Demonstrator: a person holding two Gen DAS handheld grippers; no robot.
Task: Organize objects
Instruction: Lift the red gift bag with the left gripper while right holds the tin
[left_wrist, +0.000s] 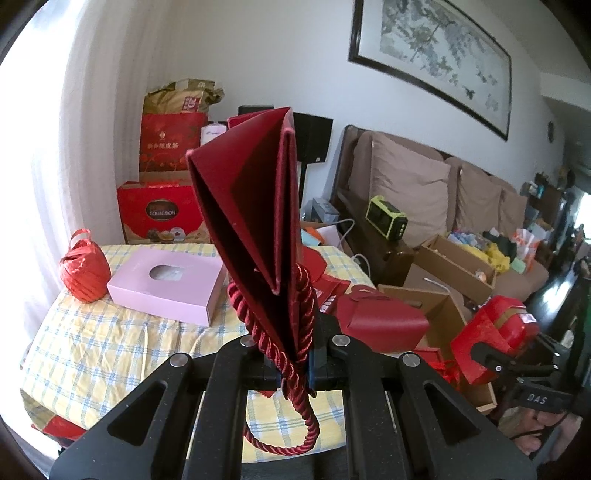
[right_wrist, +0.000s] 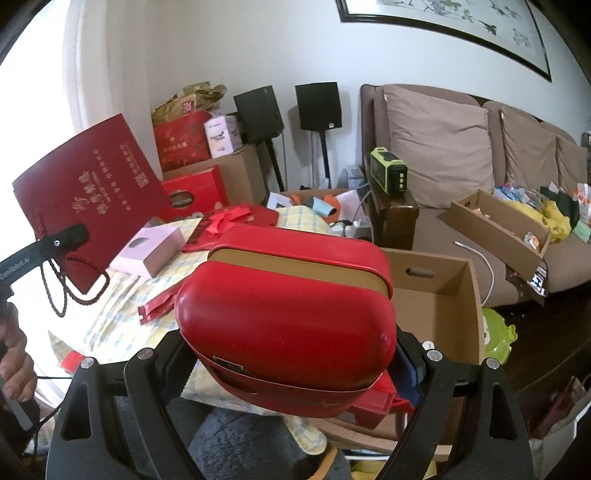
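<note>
- Two grippers are loaded at once, and we take the left wrist view first. Our left gripper (left_wrist: 295, 363) is pinched nearly closed on the lower edge of a dark red paper gift bag (left_wrist: 255, 206), with its braided cord handles (left_wrist: 295, 373) caught between the jaws too.
- We judge the bag is held by its handle end so that it stands up folded flat, with its mouth toward 12 o'clock, clear of the table.
- At 9 o'clock on the checked tablecloth (left_wrist: 92, 347) we count one pink tissue box (left_wrist: 168, 284) and one ball of red raffia (left_wrist: 84, 273), just beside each other.
- At 4 o'clock our right gripper (left_wrist: 487, 360) shows with its red load, beside one open cardboard box (left_wrist: 439, 310).
- In the right wrist view, our right gripper stands wide, its jaws clamped on the two sides of one red tin (right_wrist: 284, 314) with a gold band under the lid.
- We judge the wide grip across the tin's body keeps the lid from slipping off.
- The tin hangs in front of the cardboard box, which lies at 3 o'clock and looks like a likely place to put it.
- At 9 o'clock we see the gift bag broadside with gold lettering, held by the left gripper; a hand (right_wrist: 14, 362) shows below it.
- We count two black speakers (right_wrist: 258, 114) at 12 o'clock and three cushions (right_wrist: 439, 147) on the sofa.
</note>
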